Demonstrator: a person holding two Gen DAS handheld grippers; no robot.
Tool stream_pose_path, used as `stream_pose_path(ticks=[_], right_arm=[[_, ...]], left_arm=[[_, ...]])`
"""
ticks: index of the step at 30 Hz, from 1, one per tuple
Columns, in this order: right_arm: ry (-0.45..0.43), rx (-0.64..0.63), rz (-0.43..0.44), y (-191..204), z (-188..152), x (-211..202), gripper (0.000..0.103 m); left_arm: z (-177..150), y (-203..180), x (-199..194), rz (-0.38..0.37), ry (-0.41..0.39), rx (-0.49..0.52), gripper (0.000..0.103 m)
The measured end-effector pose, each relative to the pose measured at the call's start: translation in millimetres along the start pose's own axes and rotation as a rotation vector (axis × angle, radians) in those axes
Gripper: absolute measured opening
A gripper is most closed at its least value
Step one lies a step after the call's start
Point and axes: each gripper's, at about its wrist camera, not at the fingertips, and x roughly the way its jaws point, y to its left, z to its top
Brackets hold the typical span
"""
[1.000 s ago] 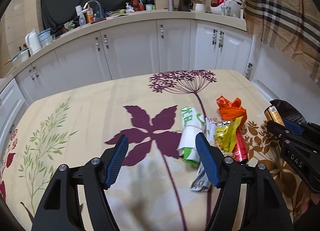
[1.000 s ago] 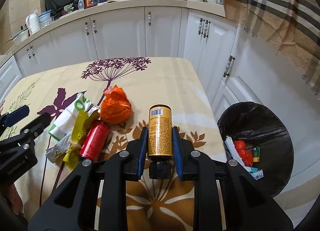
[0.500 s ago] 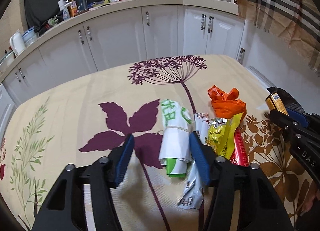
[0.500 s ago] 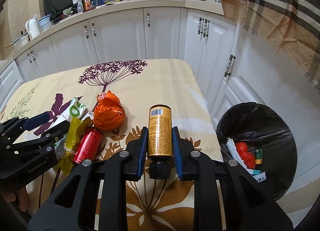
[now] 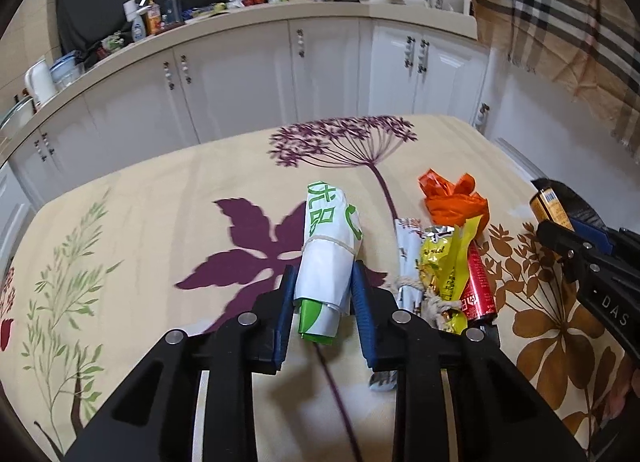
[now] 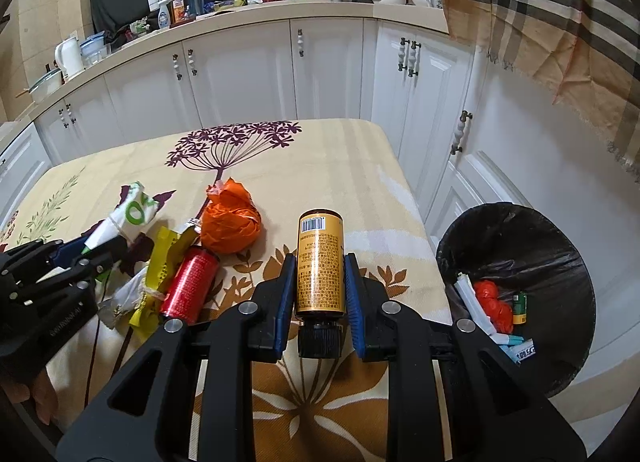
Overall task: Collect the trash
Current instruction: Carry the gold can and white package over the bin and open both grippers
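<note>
The rolled white-and-green plastic bag tied with a thin band (image 5: pixel 330 262) lies on the surface (image 5: pixel 168 222), which is covered by a cream cloth printed with purple flowers and brown leaves; the left tool (image 5: pixel 323 284) has just been closing its blue-padded jaws on the bag's lower half and now pinches it from both sides, the bag's printed end pointing toward twelve o'clock; at three o'clock of the bag, just beside it, lies a small heap of trash: a white wrapper (image 5: pixel 408 258), a crinkled yellow foil snack packet (image 5: pixel 444 262) and a red cylindrical can on its side (image 5: pixel 478 282), all touching one another; at one o'clock of that heap sits a crumpled orange plastic bag (image 5: pixel 456 202), against the packet's far end; the right tool (image 6: pixel 320 282) is clamped on an amber-gold bottle with a black cap and a barcode label (image 6: pixel 320 262), held cap toward the camera above the surface near its right edge; off that edge at three o'clock, lower down, stands a round bin lined with a black bag (image 6: pixel 560 262), holding red, white and green rubbish; a fingertip (image 6: pixel 40 406) shows under the left tool's handle; at twelve o'clock runs a curved row of white cabinets (image 6: pixel 248 74) under a cluttered counter; a plaid cloth (image 6: pixel 540 2) hangs at two o'clock.
</note>
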Motion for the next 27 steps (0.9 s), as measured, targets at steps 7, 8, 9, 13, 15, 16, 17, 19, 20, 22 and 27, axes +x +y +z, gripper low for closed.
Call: stream_pose_path(ticks=[7,8,9,13,15,16,17,19,20,22,27], right_arm=[[-0.042,0.003,0.002,-1,-2,-22,0.023],[-0.046,0.004,0.001,-3,-2,-24,0.023],[-0.054,0.008,-0.003,-4,-3,-29,0.023],[-0.073,0.021,-0.022,-15,-6,-41,0.023],[-0.083,0.031,-0.035,-23,-7,-47,0.023],[-0.09,0.04,-0.047,-29,-9,-51,0.023],[-0.094,0.046,-0.055,-34,-9,-54,0.023],[-0.1,0.062,-0.075,-46,-11,-58,0.023],[-0.103,0.07,-0.085,-52,-12,-61,0.023],[-0.11,0.089,-0.11,-66,-14,-66,0.023],[-0.131,0.131,-0.168,-102,-17,-76,0.023]], left_arm=[[-3,3,-29,0.011,-0.054,-0.022,0.029],[-3,2,-32,0.008,-0.06,-0.023,0.029],[-3,-1,-37,0.0,-0.069,-0.024,0.029],[-2,-18,-50,-0.031,-0.099,-0.006,0.029],[-1,-28,-55,-0.049,-0.112,0.012,0.029],[0,-34,-57,-0.056,-0.118,0.021,0.029],[0,-40,-58,-0.066,-0.123,0.03,0.029],[2,-54,-60,-0.093,-0.128,0.049,0.029],[4,-61,-60,-0.104,-0.131,0.057,0.029],[6,-75,-61,-0.125,-0.142,0.074,0.029],[12,-113,-59,-0.174,-0.158,0.117,0.029]])
